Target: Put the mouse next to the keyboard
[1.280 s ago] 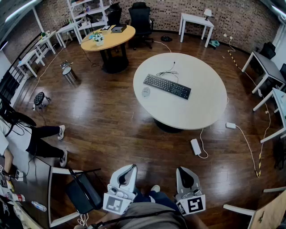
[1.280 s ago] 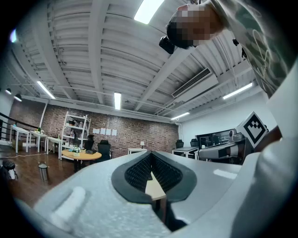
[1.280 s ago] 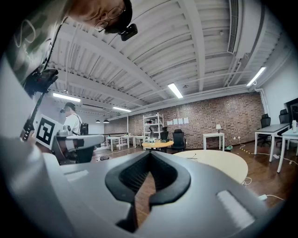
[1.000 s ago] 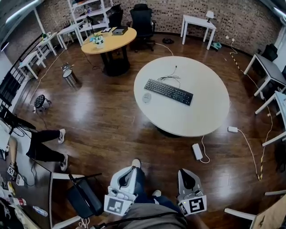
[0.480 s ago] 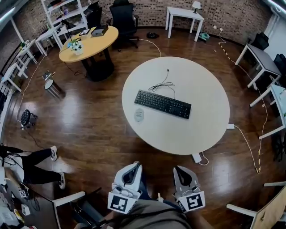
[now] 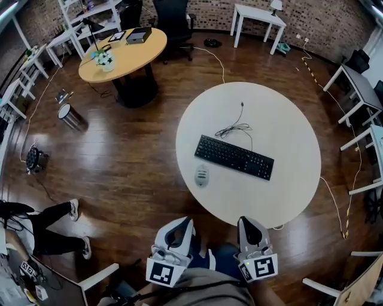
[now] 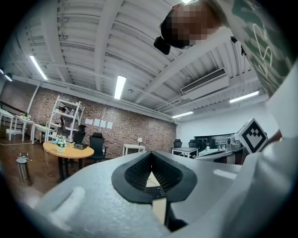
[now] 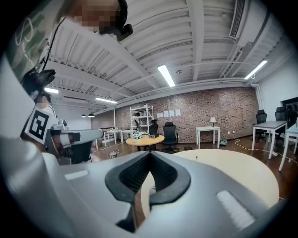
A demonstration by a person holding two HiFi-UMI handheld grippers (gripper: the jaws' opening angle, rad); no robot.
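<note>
A grey mouse [image 6: 202, 175] lies on the round white table [image 6: 287, 197], just off the left end of a black keyboard [image 6: 234, 157] and near the table's front-left edge. The keyboard's cable [image 6: 236, 127] curls toward the far side. Both grippers are held low, close to the person's body, short of the table. The left gripper [image 6: 181, 223] is shut with nothing in it, and its tips meet in the left gripper view [image 7: 150, 158]. The right gripper [image 6: 246, 223] is shut and empty too, tips touching in the right gripper view [image 8: 149, 155].
A round wooden table [image 6: 122, 55] with a flower pot and a laptop stands at the far left. Office chairs, white desks [image 6: 257, 17] and shelves line the brick wall. A seated person's legs [image 6: 51, 230] are at the lower left. A white chair frame [image 6: 326, 290] is at lower right.
The view has closed in on the white table; the mouse and keyboard now sit nearer. Both grippers have stayed shut and low in front of the body.
</note>
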